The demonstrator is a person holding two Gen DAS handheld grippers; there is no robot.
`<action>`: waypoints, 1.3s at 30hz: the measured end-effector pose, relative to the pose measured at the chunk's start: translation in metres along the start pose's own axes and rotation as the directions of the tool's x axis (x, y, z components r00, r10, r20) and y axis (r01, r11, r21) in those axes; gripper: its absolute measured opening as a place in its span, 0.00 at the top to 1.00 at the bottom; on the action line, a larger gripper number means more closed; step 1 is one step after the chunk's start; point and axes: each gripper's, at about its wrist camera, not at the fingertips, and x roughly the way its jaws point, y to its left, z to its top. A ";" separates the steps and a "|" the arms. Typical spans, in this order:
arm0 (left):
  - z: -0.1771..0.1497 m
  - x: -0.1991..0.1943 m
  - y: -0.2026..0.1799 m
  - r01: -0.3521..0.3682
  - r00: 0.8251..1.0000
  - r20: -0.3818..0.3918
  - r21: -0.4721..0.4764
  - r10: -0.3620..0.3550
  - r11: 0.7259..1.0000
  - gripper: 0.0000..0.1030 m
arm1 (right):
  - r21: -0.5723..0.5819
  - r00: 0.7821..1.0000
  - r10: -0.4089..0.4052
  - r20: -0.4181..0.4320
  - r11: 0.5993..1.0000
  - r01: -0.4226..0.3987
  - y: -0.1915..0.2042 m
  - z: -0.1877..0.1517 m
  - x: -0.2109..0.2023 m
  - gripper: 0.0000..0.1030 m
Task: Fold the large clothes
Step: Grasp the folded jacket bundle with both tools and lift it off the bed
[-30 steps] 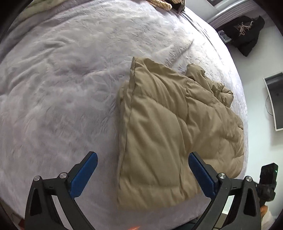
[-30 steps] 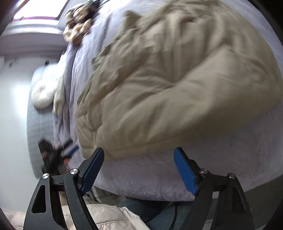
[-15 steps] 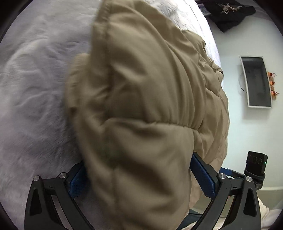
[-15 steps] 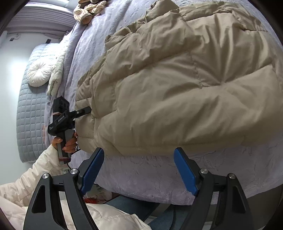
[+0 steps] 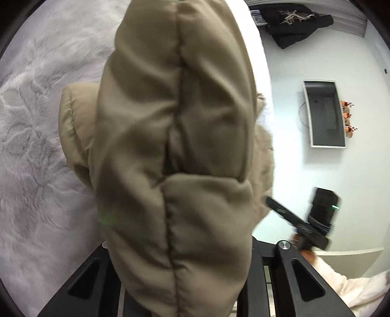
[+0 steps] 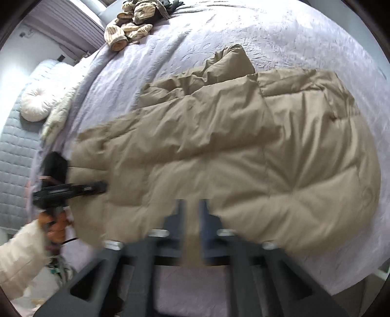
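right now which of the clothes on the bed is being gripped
The tan quilted puffer jacket, spread near the lilac bedspread's front edge, with both grippers at its near hem. The striped beige garment pile at the far edge lies untouched.

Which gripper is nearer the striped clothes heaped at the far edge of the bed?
Neither clearly. The left gripper and right gripper both grip the tan jacket's near edge, far from the striped clothes.
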 end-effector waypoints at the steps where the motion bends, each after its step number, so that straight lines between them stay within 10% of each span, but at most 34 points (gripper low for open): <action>1: -0.002 -0.004 -0.010 0.003 1.000 0.007 0.007 -0.003 1.000 0.75 | -0.007 1.000 -0.002 0.001 1.000 0.002 -0.003 0.002 0.007 0.93; 7: -0.011 -0.010 -0.084 0.025 0.999 0.027 0.048 -0.026 0.999 0.75 | 0.037 0.996 0.072 -0.045 0.997 -0.071 -0.032 0.010 0.052 0.93; 14: -0.010 0.038 -0.185 -0.109 0.994 -0.001 0.160 0.111 0.981 0.75 | 0.174 0.966 0.250 -0.063 0.956 -0.236 -0.075 0.010 0.074 0.97; 31: -0.012 0.156 -0.276 -0.404 0.909 -0.011 0.220 0.416 0.888 0.75 | 0.365 0.871 0.481 -0.098 0.832 -0.418 -0.165 0.000 0.043 0.97; 35: -0.014 0.189 -0.286 -0.402 0.907 -0.033 0.224 0.419 0.888 0.47 | 0.363 0.897 0.441 -0.020 0.840 -0.404 -0.214 -0.010 -0.014 0.64; 39: -0.017 0.237 -0.294 -0.354 0.915 -0.089 0.290 0.394 0.889 0.23 | 0.418 0.921 0.386 0.057 0.828 -0.373 -0.273 -0.031 -0.057 0.61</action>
